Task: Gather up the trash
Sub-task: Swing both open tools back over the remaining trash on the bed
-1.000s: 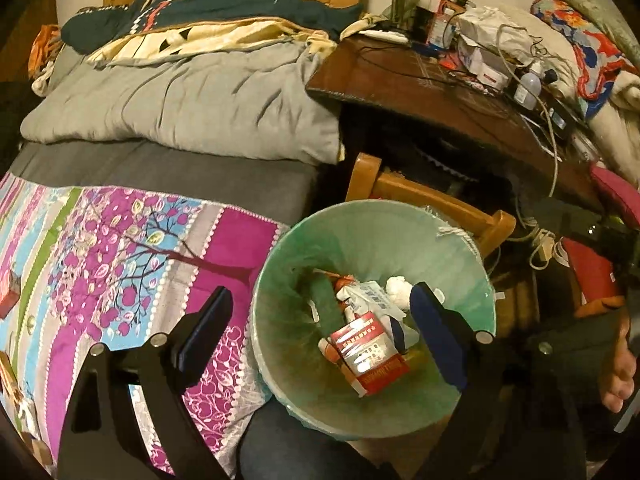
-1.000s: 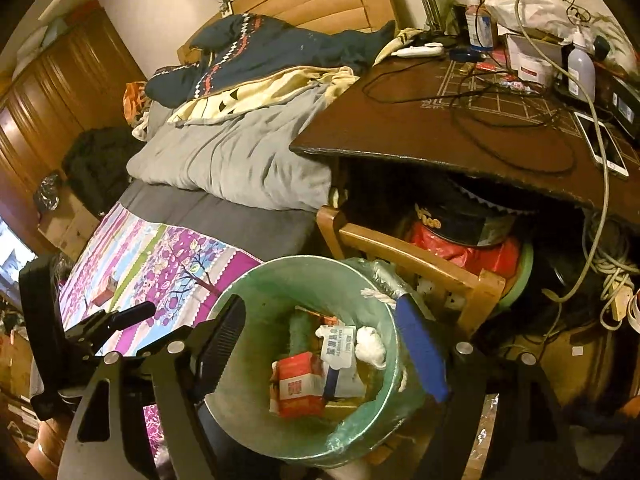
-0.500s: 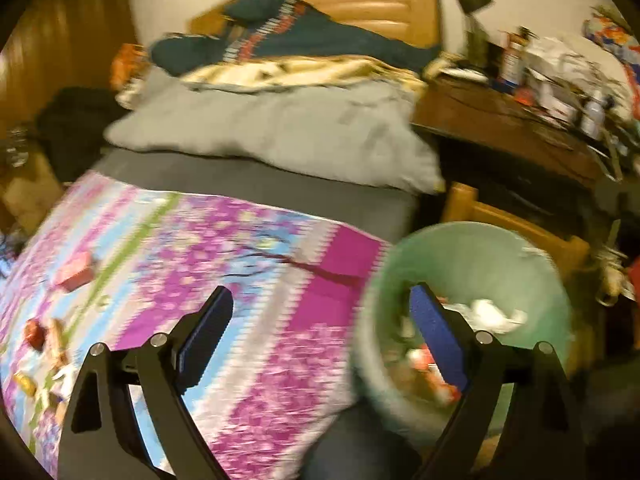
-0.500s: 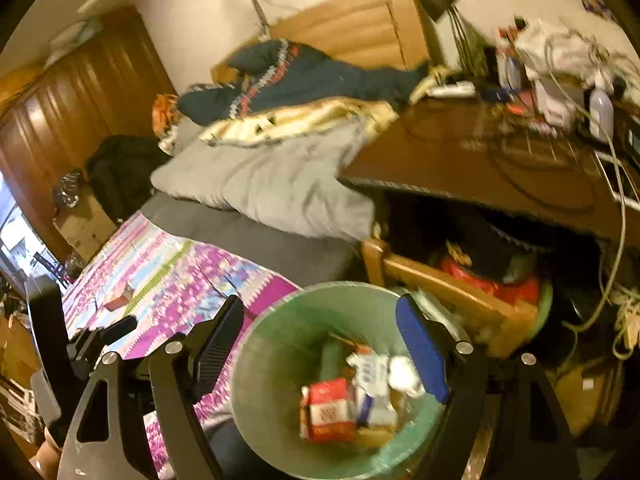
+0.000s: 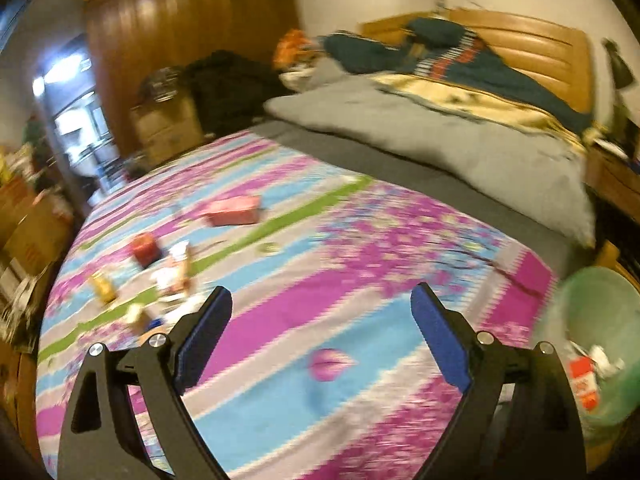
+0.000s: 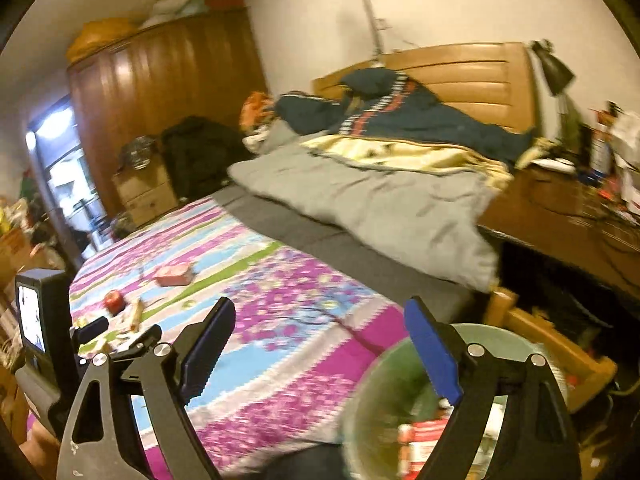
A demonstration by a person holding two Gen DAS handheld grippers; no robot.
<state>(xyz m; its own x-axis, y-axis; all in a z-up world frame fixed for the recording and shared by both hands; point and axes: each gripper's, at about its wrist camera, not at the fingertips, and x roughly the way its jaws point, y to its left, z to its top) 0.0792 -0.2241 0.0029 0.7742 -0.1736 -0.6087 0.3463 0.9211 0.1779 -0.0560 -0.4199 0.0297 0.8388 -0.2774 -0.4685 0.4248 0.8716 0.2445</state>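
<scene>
Purple floral bedspread (image 5: pixel 320 280) carries scattered litter (image 5: pixel 168 268) beside a green bin (image 5: pixel 592 344), both grippers (image 5: pixel 320 320) (image 6: pixel 320 332) spread empty.

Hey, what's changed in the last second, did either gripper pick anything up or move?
Both grippers swung left, away from the green bin toward the floral bedspread. The left gripper went further, now facing the scattered trash, including the pink box. The right gripper still partly overlooks the bin. Nothing was grasped or released; both stay open and empty.

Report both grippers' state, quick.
Left gripper: open, holding nothing, above the floral bedspread.
Right gripper: open, holding nothing, beside the green trash bin.
</scene>
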